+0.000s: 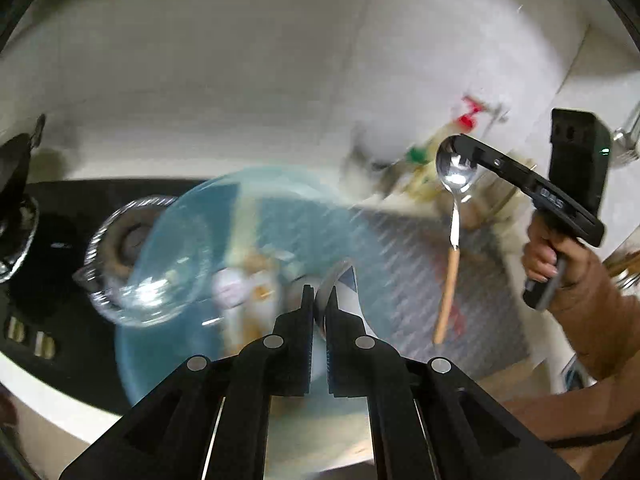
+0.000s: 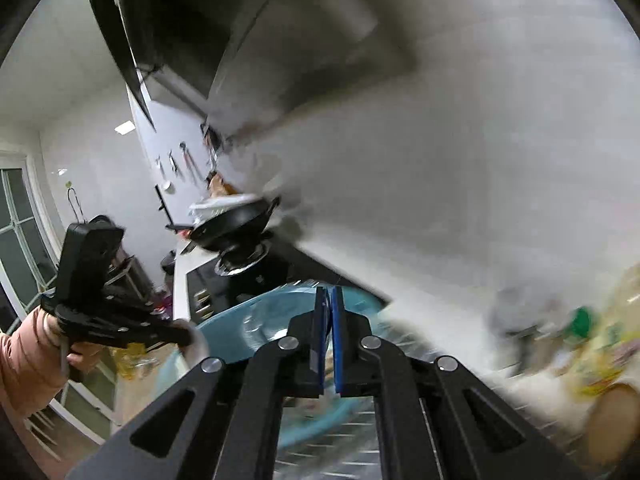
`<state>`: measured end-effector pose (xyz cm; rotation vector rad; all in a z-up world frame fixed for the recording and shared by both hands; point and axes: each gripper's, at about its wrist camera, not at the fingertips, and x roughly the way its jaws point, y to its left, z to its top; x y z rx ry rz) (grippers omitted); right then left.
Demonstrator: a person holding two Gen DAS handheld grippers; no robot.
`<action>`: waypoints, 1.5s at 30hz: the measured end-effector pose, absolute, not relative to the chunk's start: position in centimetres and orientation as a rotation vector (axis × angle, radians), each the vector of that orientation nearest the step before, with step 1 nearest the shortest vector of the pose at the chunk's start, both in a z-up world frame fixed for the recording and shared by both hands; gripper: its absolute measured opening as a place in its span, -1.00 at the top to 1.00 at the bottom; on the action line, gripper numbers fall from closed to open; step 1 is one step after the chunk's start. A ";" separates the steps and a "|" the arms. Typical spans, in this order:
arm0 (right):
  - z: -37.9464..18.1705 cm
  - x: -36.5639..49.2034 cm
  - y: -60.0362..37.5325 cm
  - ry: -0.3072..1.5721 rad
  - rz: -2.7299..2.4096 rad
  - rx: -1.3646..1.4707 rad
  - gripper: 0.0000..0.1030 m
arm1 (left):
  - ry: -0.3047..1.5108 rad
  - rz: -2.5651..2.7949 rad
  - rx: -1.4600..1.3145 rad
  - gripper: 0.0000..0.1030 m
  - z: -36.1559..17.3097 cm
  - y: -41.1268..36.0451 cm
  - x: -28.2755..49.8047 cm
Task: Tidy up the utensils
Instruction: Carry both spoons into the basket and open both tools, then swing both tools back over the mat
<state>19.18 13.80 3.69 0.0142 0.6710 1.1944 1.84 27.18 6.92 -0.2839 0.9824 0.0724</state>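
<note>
Up at my right gripper (image 1: 450, 148), jaws clamp the spoon (image 1: 454, 208) bowl; handle hangs down; left gripper (image 1: 320, 300) apparently pinches something blurred.

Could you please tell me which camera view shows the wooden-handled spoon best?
The left wrist view: the spoon hangs with its bowl up, pinched by the right gripper, wooden handle dangling. The right wrist view shows only that gripper's shut tips, with no spoon recognisable.

Blurred letters, perhaps "DAS", stand on the right hand-held gripper (image 1: 450, 148); nothing else legible.
</note>
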 end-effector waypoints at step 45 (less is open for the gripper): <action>-14.9 10.9 -3.3 0.986 0.997 -0.325 0.42 | 1.263 -0.085 -0.480 -0.19 -8.3 8.0 5.8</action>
